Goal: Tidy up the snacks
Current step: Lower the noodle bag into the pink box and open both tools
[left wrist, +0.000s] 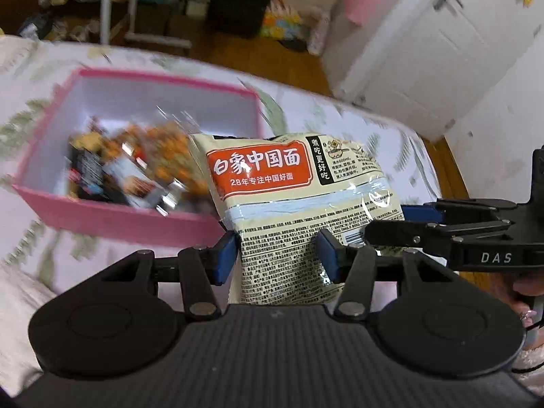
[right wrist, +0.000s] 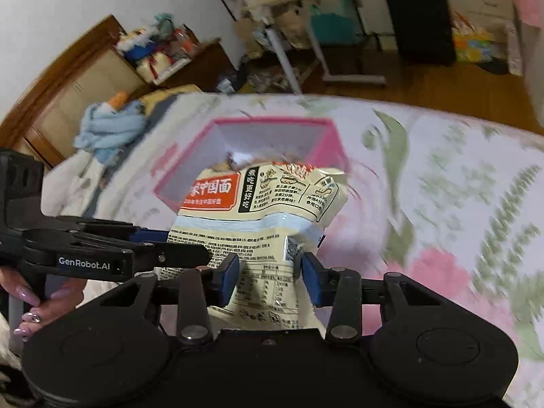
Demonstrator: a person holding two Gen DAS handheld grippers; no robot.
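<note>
On your far left, the pink box (left wrist: 112,217) sits on the floral bedspread (left wrist: 357,119), open at the top, with a blurred jumble of snack packs (left wrist: 136,170) lying inside it. Just right of the box, and partly in front of its near corner, the noodle packet (left wrist: 299,197) hangs in the air, cream with an orange label, printed back facing you.

Your left gripper (left wrist: 277,255) has the packet's lower edge between its blue pads (left wrist: 224,255); both pads press against the wrapper, jaws partly closed around it. Further right, your right gripper (left wrist: 401,221) reaches in from the side and bites the same packet at its right edge, with your hand (left wrist: 527,292) on its handle at the frame's border.

From the right wrist view, your left gripper (right wrist: 190,241) comes in from the left and meets the packet (right wrist: 258,210), your hand (right wrist: 40,299) behind it. In the middle your right gripper (right wrist: 268,272) pinches the packet's crumpled lower part, pads (right wrist: 311,278) pushed into the wrapper, jaws about half closed. The box (right wrist: 326,142) lies beyond the packet on the bedspread (right wrist: 442,204), which stretches away to your right.
</note>
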